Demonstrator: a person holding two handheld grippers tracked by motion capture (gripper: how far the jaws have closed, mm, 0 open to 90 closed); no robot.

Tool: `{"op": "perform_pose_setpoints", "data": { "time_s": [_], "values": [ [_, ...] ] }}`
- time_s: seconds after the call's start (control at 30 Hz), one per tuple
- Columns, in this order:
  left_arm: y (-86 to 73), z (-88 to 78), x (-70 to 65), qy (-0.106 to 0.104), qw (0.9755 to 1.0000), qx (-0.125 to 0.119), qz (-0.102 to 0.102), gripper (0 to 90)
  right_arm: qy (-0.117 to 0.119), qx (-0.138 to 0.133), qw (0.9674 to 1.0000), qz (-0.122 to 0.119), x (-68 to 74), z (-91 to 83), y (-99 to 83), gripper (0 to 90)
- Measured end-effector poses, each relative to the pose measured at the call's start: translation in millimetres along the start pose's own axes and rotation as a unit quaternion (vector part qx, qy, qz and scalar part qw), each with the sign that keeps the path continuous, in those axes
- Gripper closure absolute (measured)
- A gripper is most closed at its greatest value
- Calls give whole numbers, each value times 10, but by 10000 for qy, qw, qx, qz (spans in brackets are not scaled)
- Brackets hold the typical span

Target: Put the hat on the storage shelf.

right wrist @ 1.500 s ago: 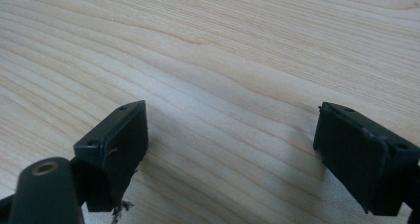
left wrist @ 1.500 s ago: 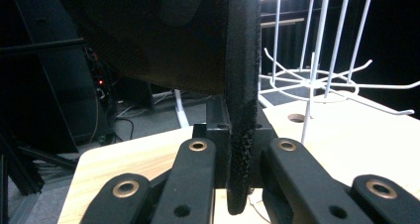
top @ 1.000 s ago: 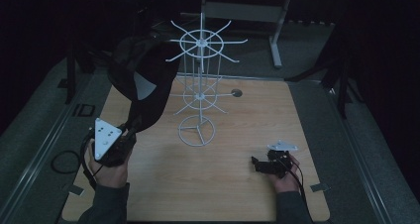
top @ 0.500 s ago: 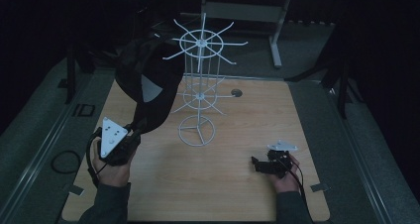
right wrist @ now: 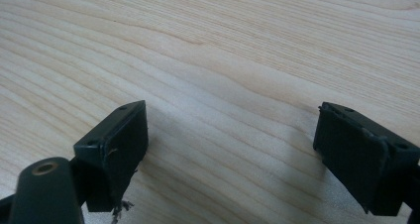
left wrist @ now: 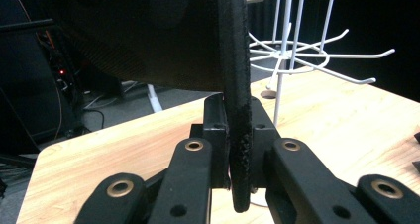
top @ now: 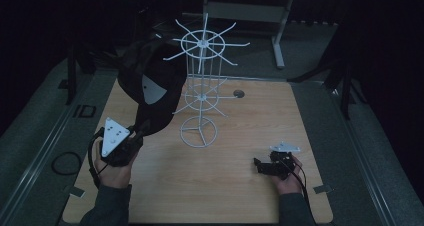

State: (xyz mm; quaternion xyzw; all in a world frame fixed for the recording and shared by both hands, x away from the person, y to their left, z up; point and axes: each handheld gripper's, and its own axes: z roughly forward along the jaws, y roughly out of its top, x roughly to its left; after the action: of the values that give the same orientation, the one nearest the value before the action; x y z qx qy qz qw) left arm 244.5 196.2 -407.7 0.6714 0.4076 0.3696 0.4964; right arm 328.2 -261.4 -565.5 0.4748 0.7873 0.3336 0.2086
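Holding a black cap (top: 150, 83) by its brim in the clamped left gripper (left wrist: 233, 149), raised just left of the white wire rack (top: 201, 86); right gripper (right wrist: 230, 149) resting wide, empty. Likely needing next: hooking onto a prong.

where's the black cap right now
In the high view the black cap hangs in the air at the table's left side, just left of the white wire rack. The left gripper holds it by the brim, jaws pinching the edge.
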Motion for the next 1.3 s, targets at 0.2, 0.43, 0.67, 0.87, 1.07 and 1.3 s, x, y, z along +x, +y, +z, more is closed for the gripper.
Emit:
{"op": "perform_pose_setpoints", "data": {
  "time_s": [0.2, 0.43, 0.67, 0.87, 1.07, 1.3],
  "values": [
    [17, -8, 19, -89, 9999, -86, -110, 715, -1, -4, 10000, -3, 0, 0, 0, 133],
    [49, -33, 59, -178, 9993, -203, -272, 545, -7, -6, 10000, -1, 0, 1, 0, 134],
    [72, -28, 85, -310, 9986, -169, -394, 376, -9, -3, 10000, -7, -1, 0, 0, 133],
    [96, -34, 92, -406, 9977, -190, -504, 294, -6, 2, 10000, -7, -1, -1, 0, 133],
    [138, -70, 86, -567, 9965, -248, -569, 249, -6, 7, 10000, -5, -1, -2, 1, 133],
    [185, -131, 80, -723, 9945, -370, -654, 245, -3, 5, 10000, -5, -1, -1, 1, 134]
  ]
}}
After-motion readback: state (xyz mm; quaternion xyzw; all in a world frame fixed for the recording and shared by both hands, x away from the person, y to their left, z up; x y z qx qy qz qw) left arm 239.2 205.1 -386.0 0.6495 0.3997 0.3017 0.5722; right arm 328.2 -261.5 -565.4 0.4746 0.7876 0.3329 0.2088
